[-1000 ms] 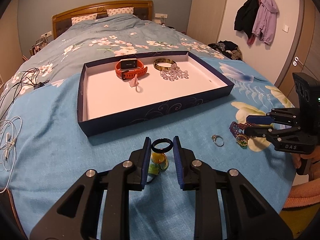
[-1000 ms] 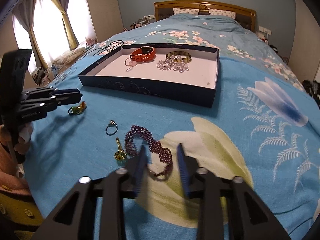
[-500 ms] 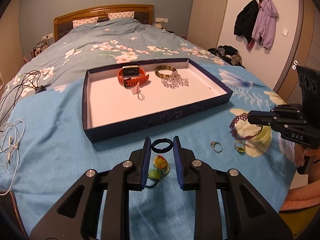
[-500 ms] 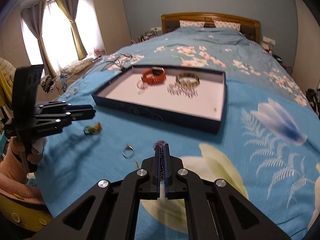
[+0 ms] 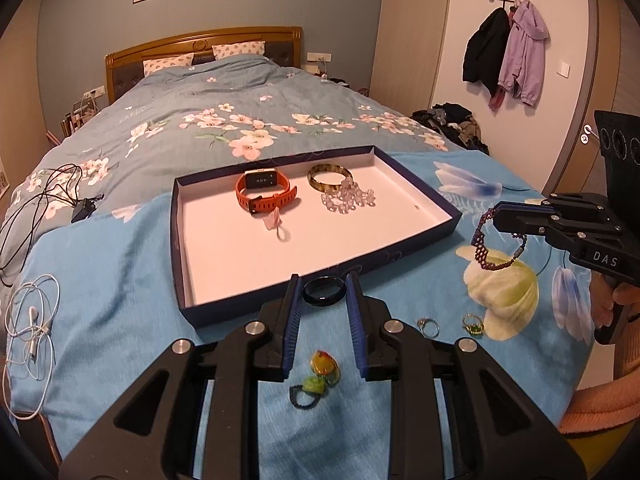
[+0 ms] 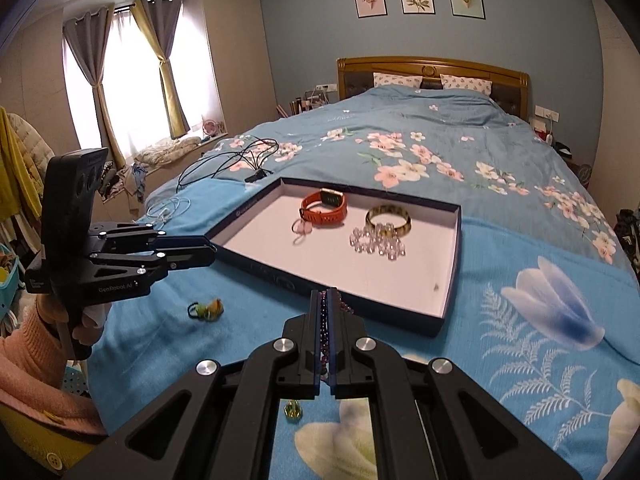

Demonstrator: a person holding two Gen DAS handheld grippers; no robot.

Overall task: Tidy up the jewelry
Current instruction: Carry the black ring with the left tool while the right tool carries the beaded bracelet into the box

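Your right gripper [image 6: 325, 300] pinches the purple beaded bracelet [image 5: 486, 246], its loop dangling clear of the bedspread [image 5: 100, 280]; most beads hide between the pads. Your left gripper [image 5: 323, 292] clasps the black ring [image 5: 324, 289] over the tray's near edge [image 5: 280, 308].

In the right wrist view, most of the purple beaded bracelet [image 6: 325, 322] is hidden between the pressed-together fingers of the right gripper [image 6: 325, 300], and a small gold piece [image 6: 293, 409] below is partly covered by its frame. The speck [image 6: 435, 287] in the tray [image 6: 448, 322] is too small to identify. The person's sleeve [image 5: 600, 404] is cut off by the left wrist view's edge.
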